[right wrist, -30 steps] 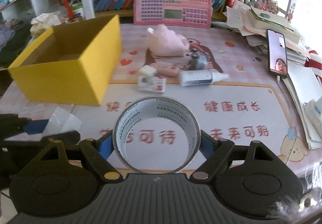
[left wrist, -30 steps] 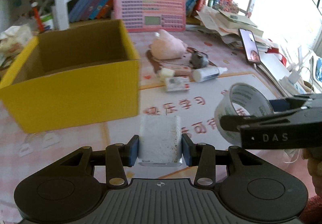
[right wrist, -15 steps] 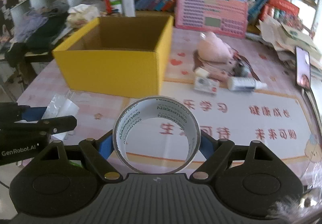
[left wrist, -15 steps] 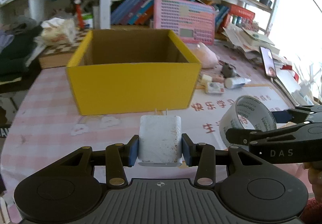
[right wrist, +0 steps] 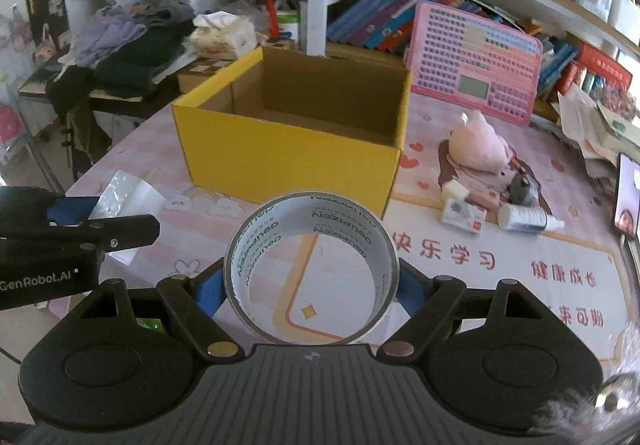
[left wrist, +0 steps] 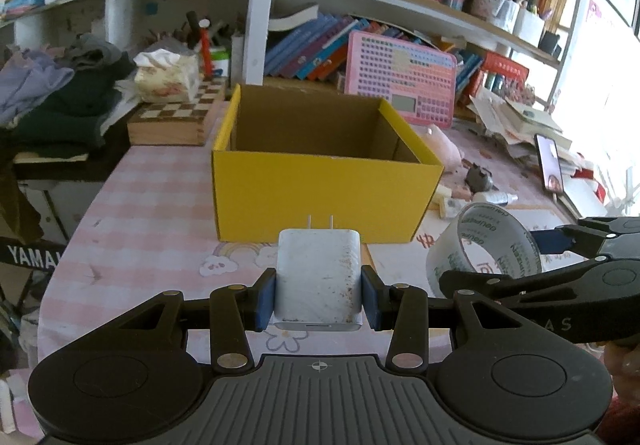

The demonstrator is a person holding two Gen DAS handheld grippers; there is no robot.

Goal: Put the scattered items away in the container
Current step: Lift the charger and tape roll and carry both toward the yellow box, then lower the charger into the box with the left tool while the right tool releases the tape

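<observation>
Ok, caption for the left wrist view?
Left gripper holds a white charger before the yellow box; right gripper's tape roll alongside.

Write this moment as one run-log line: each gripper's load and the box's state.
left gripper: shut on charger | right gripper: shut on tape roll | yellow box: open, nothing seen inside

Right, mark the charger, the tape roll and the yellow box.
charger (left wrist: pixel 318 277): left wrist view, middle of its white face.
tape roll (right wrist: pixel 360 223): right wrist view, inner printed wall at the far rim.
yellow box (right wrist: pixel 288 161): right wrist view, front outer wall.
</observation>
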